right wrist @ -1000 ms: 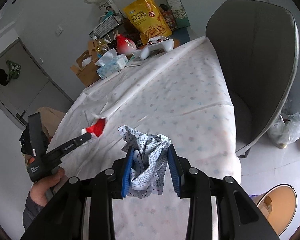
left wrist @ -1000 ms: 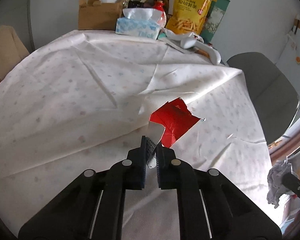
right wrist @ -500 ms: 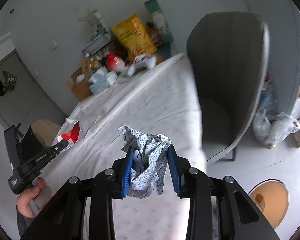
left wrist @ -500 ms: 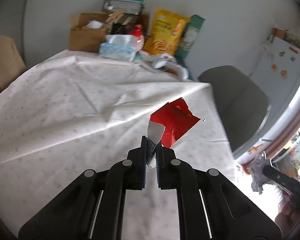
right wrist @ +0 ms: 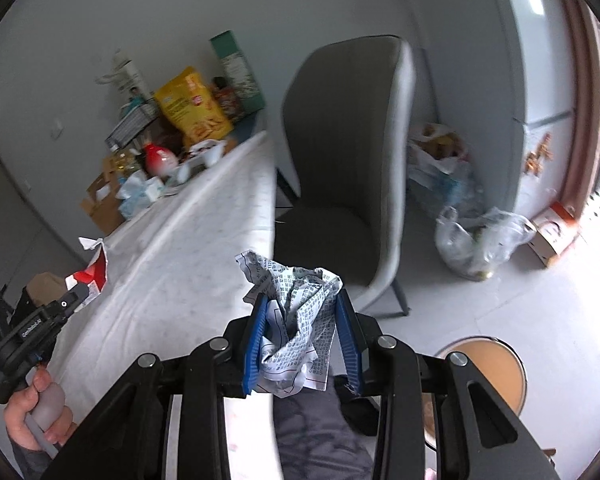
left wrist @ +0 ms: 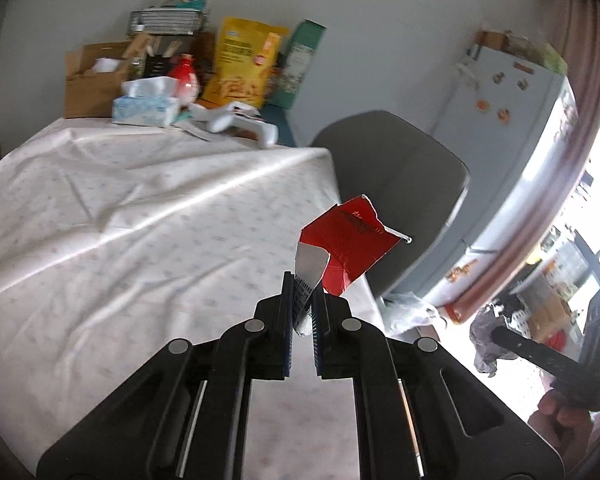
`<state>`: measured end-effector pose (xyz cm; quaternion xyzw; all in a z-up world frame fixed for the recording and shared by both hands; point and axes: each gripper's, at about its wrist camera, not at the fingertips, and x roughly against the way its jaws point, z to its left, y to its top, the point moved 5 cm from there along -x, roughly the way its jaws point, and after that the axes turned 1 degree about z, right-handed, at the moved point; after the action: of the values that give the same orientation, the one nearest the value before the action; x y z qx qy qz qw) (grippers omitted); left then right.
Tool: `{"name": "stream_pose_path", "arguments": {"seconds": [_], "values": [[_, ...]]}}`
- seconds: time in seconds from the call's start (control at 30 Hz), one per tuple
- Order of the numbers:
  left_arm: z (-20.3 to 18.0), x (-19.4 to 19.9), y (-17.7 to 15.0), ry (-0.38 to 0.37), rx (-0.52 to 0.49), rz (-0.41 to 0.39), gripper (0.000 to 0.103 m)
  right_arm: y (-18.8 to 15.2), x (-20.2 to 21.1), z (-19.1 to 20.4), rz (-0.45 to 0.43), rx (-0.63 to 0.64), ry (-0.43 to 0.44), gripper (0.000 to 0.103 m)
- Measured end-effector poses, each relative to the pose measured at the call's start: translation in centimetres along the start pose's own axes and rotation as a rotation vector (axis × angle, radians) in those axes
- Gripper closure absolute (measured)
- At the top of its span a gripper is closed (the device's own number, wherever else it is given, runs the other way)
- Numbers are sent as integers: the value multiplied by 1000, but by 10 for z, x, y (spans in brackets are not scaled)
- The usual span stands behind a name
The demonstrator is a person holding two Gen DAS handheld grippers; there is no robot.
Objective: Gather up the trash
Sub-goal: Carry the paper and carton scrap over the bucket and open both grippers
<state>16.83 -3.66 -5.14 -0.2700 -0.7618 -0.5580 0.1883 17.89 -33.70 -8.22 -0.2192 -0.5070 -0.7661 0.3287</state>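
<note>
Over the right-hand edge of the table (left wrist: 100, 208), we hold one piece of trash in each claw. Our left gripper (left wrist: 302, 300) is pinched tight on the silver tab of a torn red wrapper (left wrist: 350, 246), which hangs in the air past the tablecloth, in front of the grey chair (right wrist: 348, 152). Our right gripper (right wrist: 302, 340) is pressed against both sides of a crumpled printed paper (right wrist: 296, 320), with the wad bulging above and below the blue pads.

We judge the picking-up to be done for these two pieces: neither touches the table, and the open stretch of cloth in both views shows no other loose scrap. What stands at the far end, a tissue box (left wrist: 146, 108), a yellow snack bag (left wrist: 242, 64) and a cardboard box (left wrist: 92, 80), looks like stored goods, not litter. What is left is the drop. A round tan-topped bin (right wrist: 496, 364) sits on the floor just below our right claw, and it is likely where both pieces go, though we cannot tell whether it is open.
</note>
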Motion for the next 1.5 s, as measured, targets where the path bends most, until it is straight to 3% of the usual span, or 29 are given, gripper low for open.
{"name": "stream_pose_path", "arguments": {"seconds": [0.7, 1.3, 1.5], "values": [[-132, -72, -56, -134, -193, 175, 94, -40, 11, -139, 24, -197, -138, 69], [-170, -125, -100, -119, -277, 316, 94, -85, -33, -223, 101, -323, -209, 68], [-180, -130, -110, -126, -303, 342, 94, -97, -39, -238, 125, -357, -206, 50]]}}
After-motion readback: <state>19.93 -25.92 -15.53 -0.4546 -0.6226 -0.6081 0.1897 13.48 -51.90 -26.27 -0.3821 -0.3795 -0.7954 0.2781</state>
